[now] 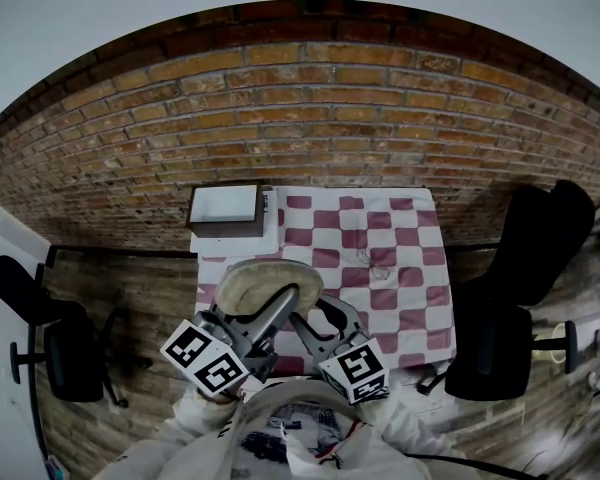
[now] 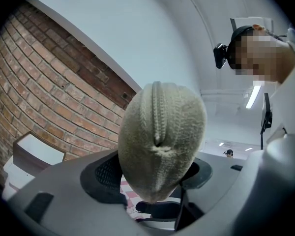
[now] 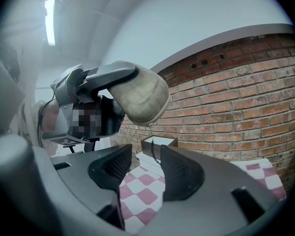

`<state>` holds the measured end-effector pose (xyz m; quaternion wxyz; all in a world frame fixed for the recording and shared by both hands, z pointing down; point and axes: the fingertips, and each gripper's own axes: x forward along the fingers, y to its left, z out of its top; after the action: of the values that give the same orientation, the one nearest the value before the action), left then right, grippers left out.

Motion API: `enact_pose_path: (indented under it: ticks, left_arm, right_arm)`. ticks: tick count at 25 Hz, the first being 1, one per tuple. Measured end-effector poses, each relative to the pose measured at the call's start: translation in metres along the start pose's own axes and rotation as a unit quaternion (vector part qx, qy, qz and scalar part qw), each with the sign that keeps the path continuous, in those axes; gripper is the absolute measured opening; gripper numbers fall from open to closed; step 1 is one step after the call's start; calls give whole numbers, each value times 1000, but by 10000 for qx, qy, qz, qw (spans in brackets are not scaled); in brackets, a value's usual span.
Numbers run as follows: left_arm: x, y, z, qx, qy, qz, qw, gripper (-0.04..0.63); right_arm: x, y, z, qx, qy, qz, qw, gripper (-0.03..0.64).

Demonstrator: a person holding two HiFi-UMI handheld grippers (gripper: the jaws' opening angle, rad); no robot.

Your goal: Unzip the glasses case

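1. Closest to the head camera is the person's white top (image 1: 280,438), with the two marker cubes of the grippers just in front of it.
2. Left gripper (image 2: 155,172): its jaws pinch the beige glasses case (image 1: 267,283), one dark pad on each side of the case's lower end. The case is held up in the air above the near edge of the table, and its other end points up and away.
3. Seen from the left gripper view, the zip (image 2: 157,113) runs up the middle of the case's rounded end.
4. Right gripper (image 3: 145,154): its jaws stand apart with a clear gap between them and press on nothing. It sits just below and beside the case. A thin dark cord (image 3: 155,146) hangs from the case down towards that gap.
5. Under both grippers is a table with a red-and-white checked cloth (image 1: 400,268). A white open box (image 1: 225,210) stands at its far left corner, against the brick wall (image 1: 330,98).
6. Black chairs (image 1: 520,278) stand on either side of the table.
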<state>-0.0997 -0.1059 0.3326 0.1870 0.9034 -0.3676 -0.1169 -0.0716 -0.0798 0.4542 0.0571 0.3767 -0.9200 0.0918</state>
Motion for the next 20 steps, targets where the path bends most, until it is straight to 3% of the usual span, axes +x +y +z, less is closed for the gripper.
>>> enact_pose_path:
  ticks: [9, 20]
  left_arm:
    - [5, 3, -4, -122, -24, 30, 9999, 288]
    - [8, 5, -7, -219, -44, 7, 9998, 288]
  right_arm:
    - [-2, -2, 2, 62, -46, 73, 9999, 116]
    - [-2, -3, 3, 74, -47, 95, 9999, 67]
